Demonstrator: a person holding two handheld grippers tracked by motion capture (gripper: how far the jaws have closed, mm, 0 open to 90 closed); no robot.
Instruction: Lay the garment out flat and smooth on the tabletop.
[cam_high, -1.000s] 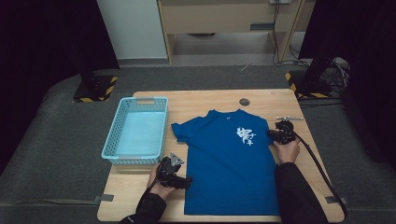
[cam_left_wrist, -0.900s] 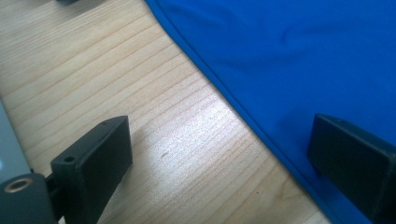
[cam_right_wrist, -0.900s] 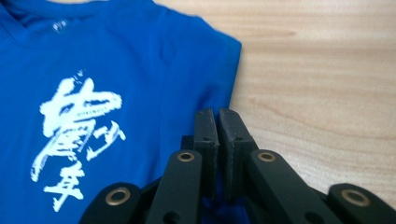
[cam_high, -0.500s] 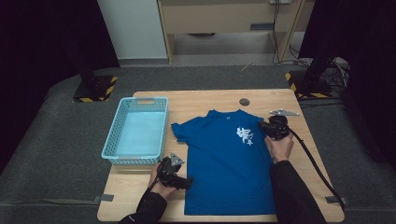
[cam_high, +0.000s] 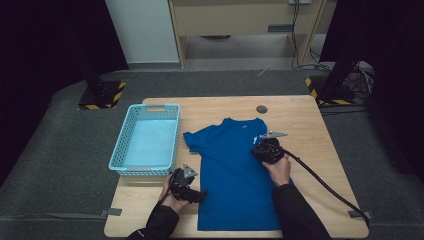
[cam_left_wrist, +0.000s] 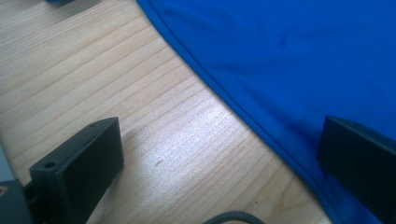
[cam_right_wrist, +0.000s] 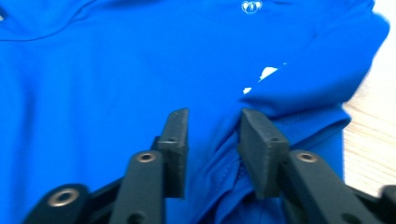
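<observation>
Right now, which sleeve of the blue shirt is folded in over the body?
The right-hand sleeve, away from the basket: it is folded over the chest, while the left-hand sleeve lies spread flat.

Smooth blue cloth shirt (cam_high: 235, 175), glossy grained wood table (cam_high: 310, 115), matt black plastic fingers (cam_right_wrist: 261, 149), plastic lattice basket (cam_high: 122, 150).

You've got the shirt (cam_high: 232, 175) flat mid-table (cam_high: 310, 120), basket (cam_high: 146, 142) just left of it, small disc (cam_high: 261, 109) behind its collar, your left gripper (cam_high: 192, 192) at its left edge, your right gripper (cam_high: 260, 150) on its folded-in right sleeve
</observation>
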